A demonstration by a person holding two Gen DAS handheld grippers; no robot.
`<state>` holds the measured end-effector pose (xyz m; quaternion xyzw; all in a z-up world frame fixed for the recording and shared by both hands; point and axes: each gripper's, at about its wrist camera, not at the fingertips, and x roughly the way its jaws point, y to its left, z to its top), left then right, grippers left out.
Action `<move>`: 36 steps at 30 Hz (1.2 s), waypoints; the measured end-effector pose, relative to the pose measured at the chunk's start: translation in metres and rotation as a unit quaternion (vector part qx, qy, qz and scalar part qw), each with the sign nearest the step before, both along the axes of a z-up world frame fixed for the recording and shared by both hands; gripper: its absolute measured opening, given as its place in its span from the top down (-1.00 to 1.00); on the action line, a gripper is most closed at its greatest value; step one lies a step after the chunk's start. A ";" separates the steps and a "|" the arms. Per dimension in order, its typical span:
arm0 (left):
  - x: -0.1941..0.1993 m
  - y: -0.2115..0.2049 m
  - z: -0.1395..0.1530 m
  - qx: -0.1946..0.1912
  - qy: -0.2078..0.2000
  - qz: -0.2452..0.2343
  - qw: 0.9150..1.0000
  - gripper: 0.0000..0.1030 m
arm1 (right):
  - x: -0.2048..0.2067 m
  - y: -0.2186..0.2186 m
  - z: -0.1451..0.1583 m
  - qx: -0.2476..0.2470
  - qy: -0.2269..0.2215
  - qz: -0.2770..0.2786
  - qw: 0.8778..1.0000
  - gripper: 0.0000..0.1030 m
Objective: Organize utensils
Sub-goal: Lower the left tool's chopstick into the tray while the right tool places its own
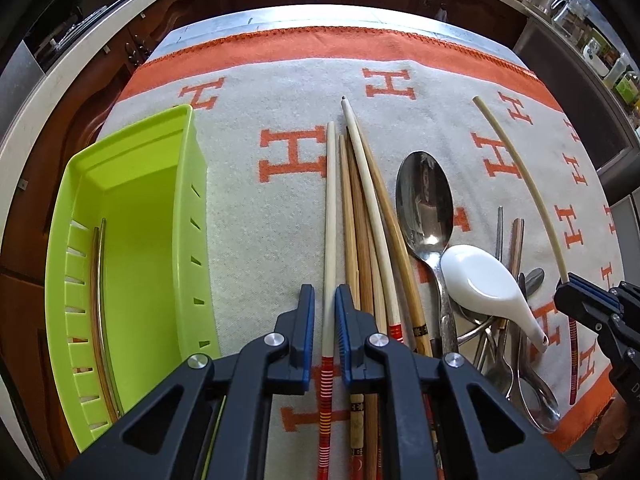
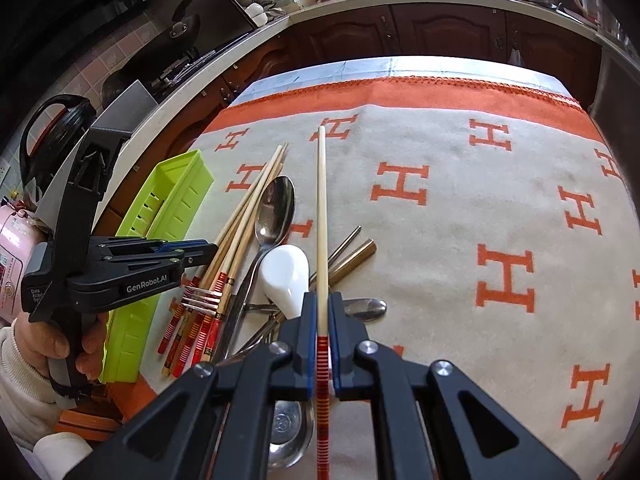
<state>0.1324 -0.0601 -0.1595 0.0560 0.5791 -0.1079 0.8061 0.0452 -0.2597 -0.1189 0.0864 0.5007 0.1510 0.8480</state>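
Chopstick, pale with red-striped butt (image 1: 330, 216): clamped between the blue pads of the left tongs (image 1: 324, 300), lower centre of the left view, shaft running up the frame, leftmost of the bundle. Second pale chopstick, same red banding (image 2: 321, 208): pinched in the right tongs (image 2: 322, 308), centre of the right view, straight and slender, tip toward the orange border. Both tongs clenched on their sticks. Chopstick bundle (image 1: 366, 216): bamboo and cream shafts, tapered, just right of the left tongs. Steel spoon (image 1: 425, 196): polished, oval bowl, right of the bundle. Ceramic soup spoon (image 1: 486, 280): glossy white, lying over the heaped metal cutlery. Green tray (image 1: 132, 168): lime plastic, slotted walls, left edge of the frame, one thin stick inside. Cloth (image 1: 256, 208): felted grey with orange H motifs, covering the bench
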 end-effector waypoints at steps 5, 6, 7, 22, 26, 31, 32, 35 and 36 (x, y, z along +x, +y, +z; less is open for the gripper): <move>-0.001 -0.003 -0.001 0.002 -0.014 -0.003 1.000 0.82 | -0.001 -0.002 -0.003 0.007 0.008 -0.006 1.000 0.89; -0.002 -0.003 -0.001 0.005 -0.019 -0.005 1.000 0.82 | -0.001 -0.002 -0.004 0.011 0.011 -0.007 1.000 0.89; -0.004 -0.004 -0.001 0.007 -0.024 -0.006 1.000 0.82 | -0.001 -0.002 -0.004 0.014 0.013 -0.008 1.000 0.89; -0.037 0.028 0.045 -0.065 -0.046 0.012 0.997 0.94 | -0.021 0.011 0.023 0.028 0.010 -0.015 0.999 0.89; -0.055 0.048 0.073 -0.080 -0.067 0.013 0.994 0.94 | -0.024 0.026 0.032 0.032 0.010 -0.010 0.999 0.89; -0.072 0.080 0.099 -0.087 -0.092 0.032 0.991 0.94 | -0.023 0.058 0.044 0.041 0.014 0.014 0.999 0.89; -0.074 0.088 0.103 -0.087 -0.098 0.038 0.991 0.94 | -0.023 0.065 0.045 0.043 0.015 0.021 0.999 0.89; -0.076 0.108 0.106 -0.072 -0.111 0.057 0.990 0.94 | -0.020 0.095 0.051 0.047 0.020 0.045 0.998 0.89; -0.076 0.113 0.105 -0.068 -0.113 0.063 0.989 0.94 | -0.019 0.103 0.052 0.050 0.023 0.050 0.997 0.89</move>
